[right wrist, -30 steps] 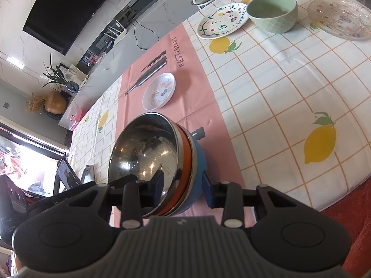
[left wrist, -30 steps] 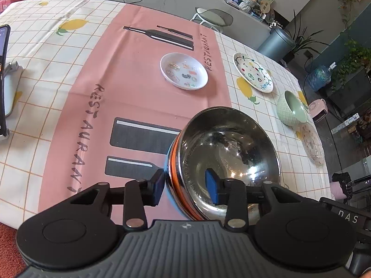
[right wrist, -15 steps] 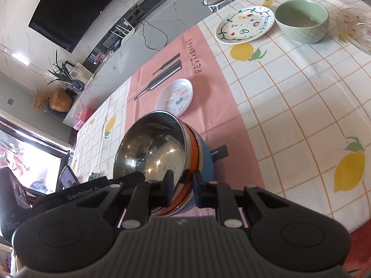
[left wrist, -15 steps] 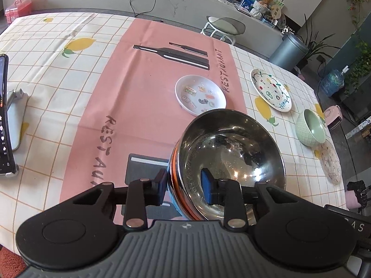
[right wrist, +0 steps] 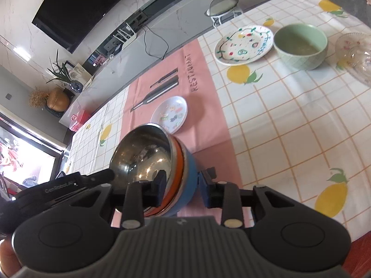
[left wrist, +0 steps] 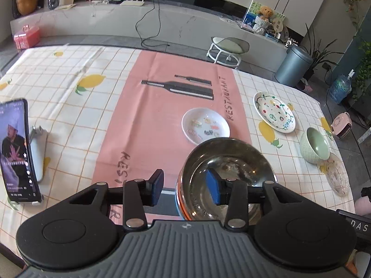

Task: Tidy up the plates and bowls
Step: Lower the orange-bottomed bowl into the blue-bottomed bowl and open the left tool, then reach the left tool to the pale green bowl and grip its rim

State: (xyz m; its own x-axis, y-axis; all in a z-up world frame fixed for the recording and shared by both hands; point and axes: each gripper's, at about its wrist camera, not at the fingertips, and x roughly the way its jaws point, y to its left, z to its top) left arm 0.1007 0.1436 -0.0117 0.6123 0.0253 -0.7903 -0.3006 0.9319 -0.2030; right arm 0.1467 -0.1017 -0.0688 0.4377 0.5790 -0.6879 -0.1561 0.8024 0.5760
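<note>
- Straddling the near rim of the stacked steel bowls (left wrist: pixel 226 166), the left gripper (left wrist: pixel 185 186) has one blue pad inside the top bowl and the other outside, a clear gap at each pad — released, not pinching.
- Framing the opposite rim, the right gripper (right wrist: pixel 182 184) also stands spread: its left pad sits inside the shiny bowl, its right pad is apart from the blue outer shell.
- The stack (right wrist: pixel 153 157) — steel inside, orange and blue bands outside — tilts over the pink runner (left wrist: pixel 148 120) near the table's front edge; whether it touches the cloth I cannot tell.
- Just beyond it lies a small white sticker-patterned dish (left wrist: pixel 205 126).
- Farther right, on the lemon-print tablecloth (right wrist: pixel 289 115), sit a white painted plate (left wrist: pixel 274 112), a green bowl (left wrist: pixel 315 144) and a clear glass plate (left wrist: pixel 337 175), the last two touching or nearly so.
- At far left a phone (left wrist: pixel 16 153) stands propped upright, screen lit.
</note>
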